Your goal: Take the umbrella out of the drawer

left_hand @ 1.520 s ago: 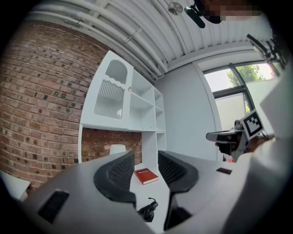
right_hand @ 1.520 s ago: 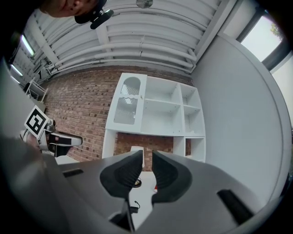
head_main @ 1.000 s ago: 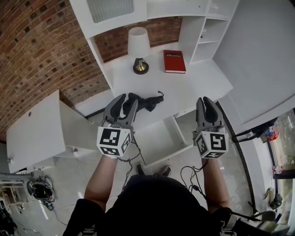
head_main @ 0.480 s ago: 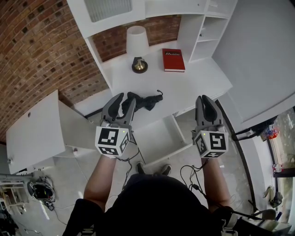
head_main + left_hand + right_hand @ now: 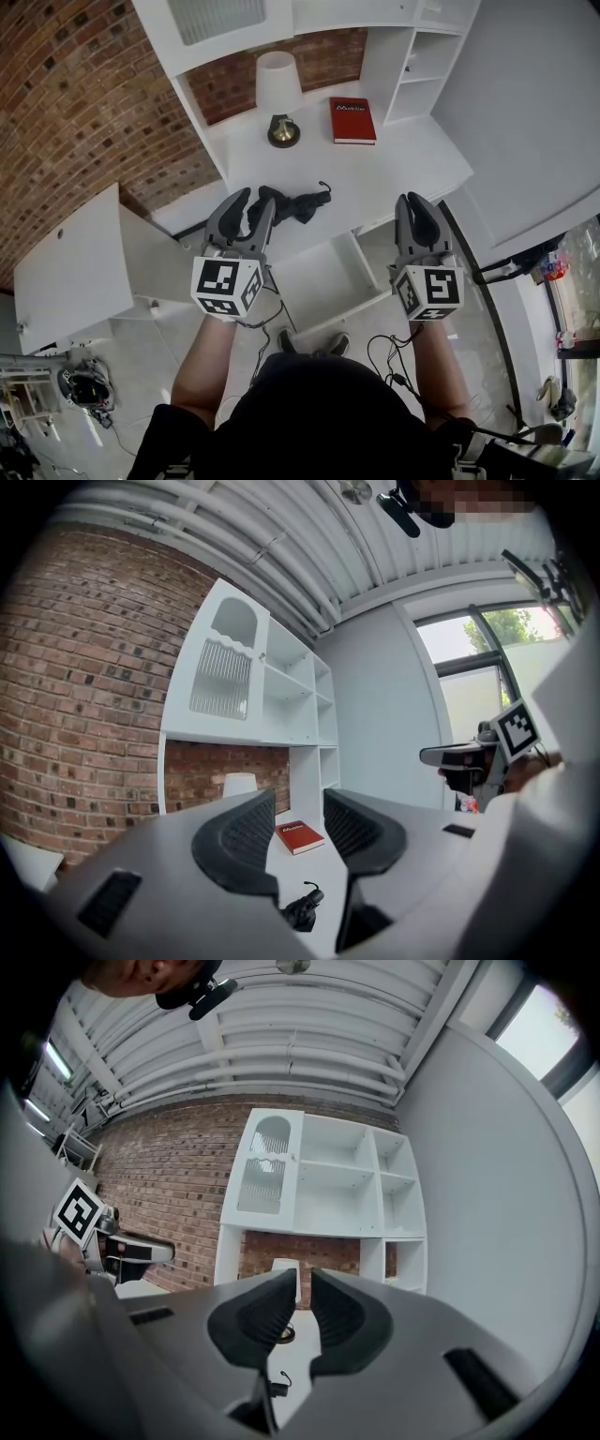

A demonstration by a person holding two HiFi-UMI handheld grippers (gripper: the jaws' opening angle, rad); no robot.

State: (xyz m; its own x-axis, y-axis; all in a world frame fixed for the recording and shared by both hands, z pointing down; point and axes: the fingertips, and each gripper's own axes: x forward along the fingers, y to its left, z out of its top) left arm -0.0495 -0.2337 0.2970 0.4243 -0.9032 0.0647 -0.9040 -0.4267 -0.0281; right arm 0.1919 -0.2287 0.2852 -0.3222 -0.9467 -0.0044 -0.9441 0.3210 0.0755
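Head view: smooth white worktop (image 5: 398,164), boxy white drawer (image 5: 323,279) open below. Black crumpled umbrella (image 5: 300,205) lies on worktop, part-hidden behind left gripper (image 5: 255,200), fingers apart, empty. Right gripper (image 5: 414,201) fingers nearly together, empty.

desk (image 5: 412,164) right: clear | left: umbrella (image 5: 287,205) | rear: lamp (image 5: 278,89), book (image 5: 352,120) | overhead cabinet (image 5: 225,23): clearance unclear

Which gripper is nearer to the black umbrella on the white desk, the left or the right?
Left. The left gripper has its tips right beside the left end of the umbrella. The right gripper is well off to the umbrella's right, clearly apart from it.
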